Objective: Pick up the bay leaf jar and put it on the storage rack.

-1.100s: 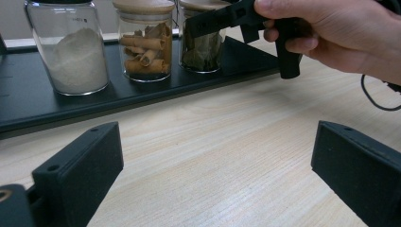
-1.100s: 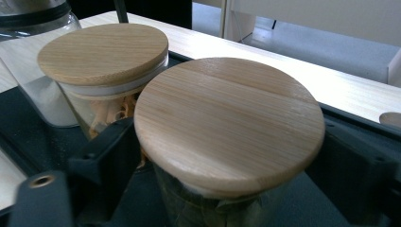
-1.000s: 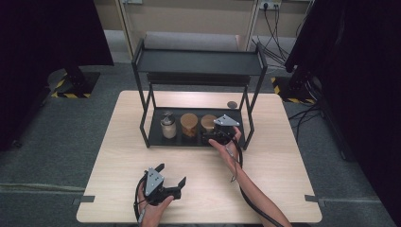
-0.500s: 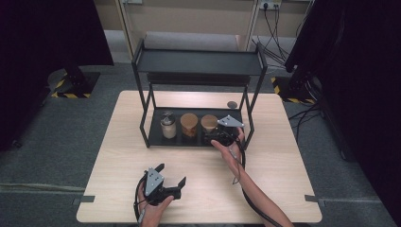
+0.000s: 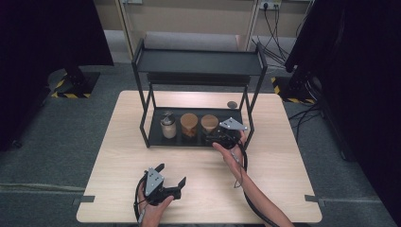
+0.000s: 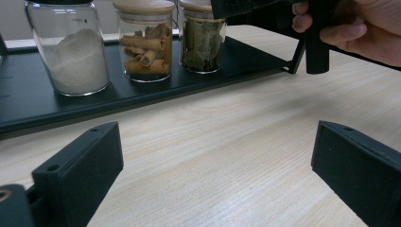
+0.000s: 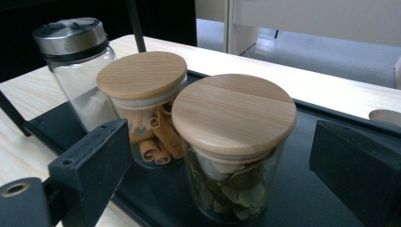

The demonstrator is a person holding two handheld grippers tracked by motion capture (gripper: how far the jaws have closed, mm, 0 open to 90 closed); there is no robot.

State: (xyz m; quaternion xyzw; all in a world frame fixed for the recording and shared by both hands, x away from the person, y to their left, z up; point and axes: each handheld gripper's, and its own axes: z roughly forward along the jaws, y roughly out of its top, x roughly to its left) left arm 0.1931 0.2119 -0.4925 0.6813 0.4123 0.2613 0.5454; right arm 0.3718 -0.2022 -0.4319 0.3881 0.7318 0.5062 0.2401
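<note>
Right gripper [image 5: 218,138] sits at the front edge of the black rack's lower tray [image 5: 156,139], at the tray's right end, held in the person's right hand [image 5: 232,152]. Its jaws have just been opening and now stand wide. In the right gripper view the jar of bay leaves [image 7: 234,151] stands between the two jaws, just ahead of them; neither jaw touches the glass, so nothing is gripped.

Three jars stand in a row on the tray. Bay leaf jar with a wooden lid is the right one [image 5: 209,124]. Beside it, close but whether touching cannot be told, the jar of cinnamon sticks [image 7: 144,104], also with a wooden lid. At the left end, the glass shaker with a metal cap [image 7: 78,61], holding white powder. All upright.

Left gripper [image 5: 165,182] rests low over the wooden surface [image 5: 283,189] near the front edge, well apart from the rack, held in the left hand [image 5: 153,210]. Jaws wide open, nothing between them but bare wood. Its own view looks across at the three jars and the right hand at the tray's corner post.

A small dark round object [image 5: 231,104] lies on the surface behind the rack, to the right. Rack's upper shelf [image 5: 198,61] is dark and flat
</note>
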